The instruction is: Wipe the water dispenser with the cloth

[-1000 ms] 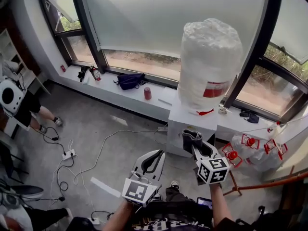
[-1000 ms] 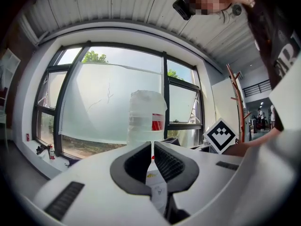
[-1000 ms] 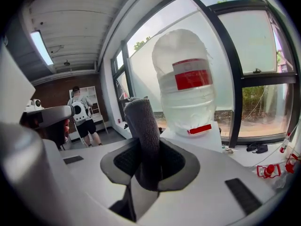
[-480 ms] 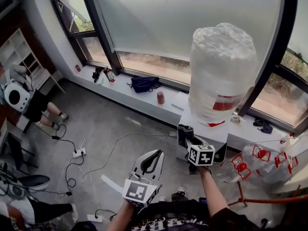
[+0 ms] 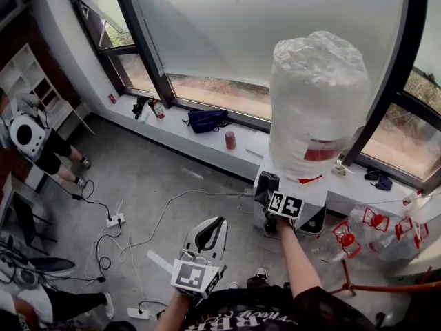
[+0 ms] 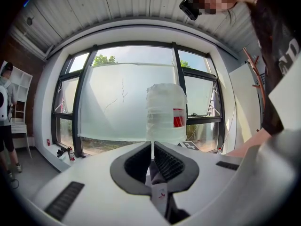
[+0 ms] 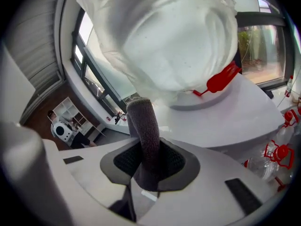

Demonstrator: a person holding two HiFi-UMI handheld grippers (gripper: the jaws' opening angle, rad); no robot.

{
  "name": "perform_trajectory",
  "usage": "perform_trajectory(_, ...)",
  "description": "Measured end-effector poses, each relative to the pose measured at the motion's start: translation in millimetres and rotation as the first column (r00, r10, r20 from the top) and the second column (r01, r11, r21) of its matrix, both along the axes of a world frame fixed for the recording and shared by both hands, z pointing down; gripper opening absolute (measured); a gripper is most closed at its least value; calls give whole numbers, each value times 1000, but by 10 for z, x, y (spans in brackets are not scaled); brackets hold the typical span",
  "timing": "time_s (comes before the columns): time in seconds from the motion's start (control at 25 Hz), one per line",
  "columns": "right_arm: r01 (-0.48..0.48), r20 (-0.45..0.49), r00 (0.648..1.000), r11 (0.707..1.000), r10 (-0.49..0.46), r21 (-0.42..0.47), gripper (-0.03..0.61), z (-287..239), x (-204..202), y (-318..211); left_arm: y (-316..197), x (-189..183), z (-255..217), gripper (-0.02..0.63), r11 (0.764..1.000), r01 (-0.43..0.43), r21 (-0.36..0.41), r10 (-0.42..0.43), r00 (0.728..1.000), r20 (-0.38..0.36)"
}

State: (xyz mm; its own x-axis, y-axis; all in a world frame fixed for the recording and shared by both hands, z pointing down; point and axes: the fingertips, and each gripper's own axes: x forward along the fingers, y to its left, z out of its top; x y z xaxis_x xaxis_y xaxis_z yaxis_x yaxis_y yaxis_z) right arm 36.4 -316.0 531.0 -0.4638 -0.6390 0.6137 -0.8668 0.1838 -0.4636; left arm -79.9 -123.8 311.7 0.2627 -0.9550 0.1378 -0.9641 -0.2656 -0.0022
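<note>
The water dispenser (image 5: 311,193) is a white cabinet by the window, carrying a big upturned bottle (image 5: 317,102) wrapped in clear plastic. My right gripper (image 5: 266,189) is shut on a rolled dark grey cloth (image 5: 265,182) and holds it against the dispenser's upper left front edge. In the right gripper view the cloth (image 7: 143,126) sticks up from the right gripper (image 7: 149,157) toward the bottle (image 7: 164,36) and the dispenser's white top (image 7: 230,112). My left gripper (image 5: 212,227) hangs lower and nearer to me, shut and empty. From the left gripper (image 6: 153,149) the bottle (image 6: 164,112) shows straight ahead.
Spare water bottles with red caps (image 5: 372,226) lie at the dispenser's right. Cables and a power strip (image 5: 114,221) trail over the grey floor. A dark bag (image 5: 207,121) and a red cup (image 5: 230,140) rest on the windowsill. A person (image 5: 34,143) stands at the far left.
My right gripper has carried the cloth forward and up, from in front of the dispenser to its upper left edge. The left gripper has sunk slightly.
</note>
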Motion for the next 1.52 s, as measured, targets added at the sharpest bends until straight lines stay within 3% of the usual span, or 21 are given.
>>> perform_trajectory(0.36,-114,58,992,993,115,-11,107,-16,622,92,-48,200,33,32,998,-65,-8,65,998,0)
perform_trajectory(0.84,-260,7,966,966,260,-7,107,30,1932,384,-211,830,29,32,976,-216,10,216,976,-19)
perform_trajectory(1.08,-300,-52,953,954,299,-5,107,96,2452,509,-257,1092,49,32,968,-252,15,253,967,-36)
perform_trajectory(1.28,-272,-88,958,962,273,32,106,66,2577,617,-267,1131,128,32,971,-241,1,241,970,-35)
perform_trajectory(1.52,-167,-117,978,983,175,76,106,7,2256,813,-195,993,202,32,975,-220,-17,219,975,-29)
